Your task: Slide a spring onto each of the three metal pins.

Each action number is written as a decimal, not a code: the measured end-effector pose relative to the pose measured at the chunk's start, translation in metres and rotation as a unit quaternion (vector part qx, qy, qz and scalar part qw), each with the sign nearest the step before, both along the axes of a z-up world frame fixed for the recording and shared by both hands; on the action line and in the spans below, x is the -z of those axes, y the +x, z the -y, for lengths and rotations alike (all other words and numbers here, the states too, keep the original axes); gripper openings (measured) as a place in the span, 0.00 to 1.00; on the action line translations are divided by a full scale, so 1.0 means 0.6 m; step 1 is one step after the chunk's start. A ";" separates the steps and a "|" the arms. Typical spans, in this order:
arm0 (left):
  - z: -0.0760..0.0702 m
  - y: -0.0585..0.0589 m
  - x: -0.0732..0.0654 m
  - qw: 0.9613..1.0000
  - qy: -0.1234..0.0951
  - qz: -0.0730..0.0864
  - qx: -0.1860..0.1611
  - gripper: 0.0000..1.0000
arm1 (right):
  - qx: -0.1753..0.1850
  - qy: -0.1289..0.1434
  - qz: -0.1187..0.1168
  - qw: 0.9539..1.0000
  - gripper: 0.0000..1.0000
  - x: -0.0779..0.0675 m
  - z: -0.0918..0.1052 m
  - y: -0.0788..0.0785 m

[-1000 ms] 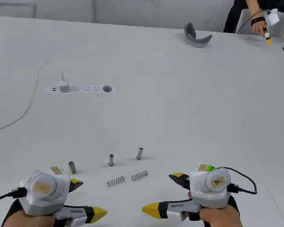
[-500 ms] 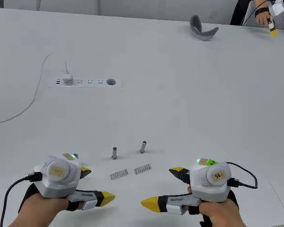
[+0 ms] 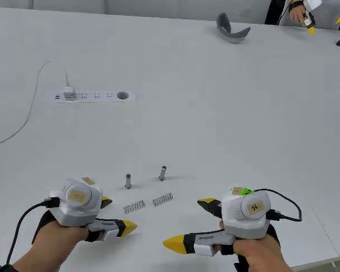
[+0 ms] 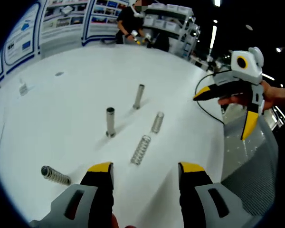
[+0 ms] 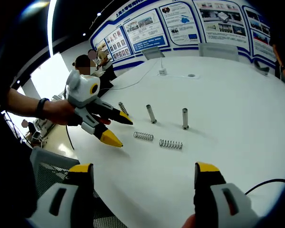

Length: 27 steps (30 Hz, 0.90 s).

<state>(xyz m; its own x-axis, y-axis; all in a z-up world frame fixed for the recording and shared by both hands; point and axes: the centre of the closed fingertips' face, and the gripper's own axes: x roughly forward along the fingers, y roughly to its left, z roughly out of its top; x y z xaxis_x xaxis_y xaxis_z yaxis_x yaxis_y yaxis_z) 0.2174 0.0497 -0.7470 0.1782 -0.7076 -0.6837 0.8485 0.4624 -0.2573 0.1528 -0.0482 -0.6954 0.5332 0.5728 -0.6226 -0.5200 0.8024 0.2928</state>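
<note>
Pre-grasp: my left gripper (image 3: 118, 214) and right gripper (image 3: 190, 222) both spread wide, empty.
Next, probably: pinch nearest spring (image 4: 141, 149), line it up over upright pin (image 4: 110, 121).

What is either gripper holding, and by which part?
Nothing is held: the left gripper and right gripper are both open and empty; two springs lie loose on the table.

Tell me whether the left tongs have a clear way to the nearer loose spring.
Probably yes. The left tongs are open, and the spring lies flat on the bare table just ahead of them with nothing between. The two pins stand farther back.
</note>
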 end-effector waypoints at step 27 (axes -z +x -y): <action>0.020 0.019 0.035 0.995 0.060 0.071 0.033 0.14 | 0.005 0.001 -0.021 1.000 0.89 0.016 0.004 -0.017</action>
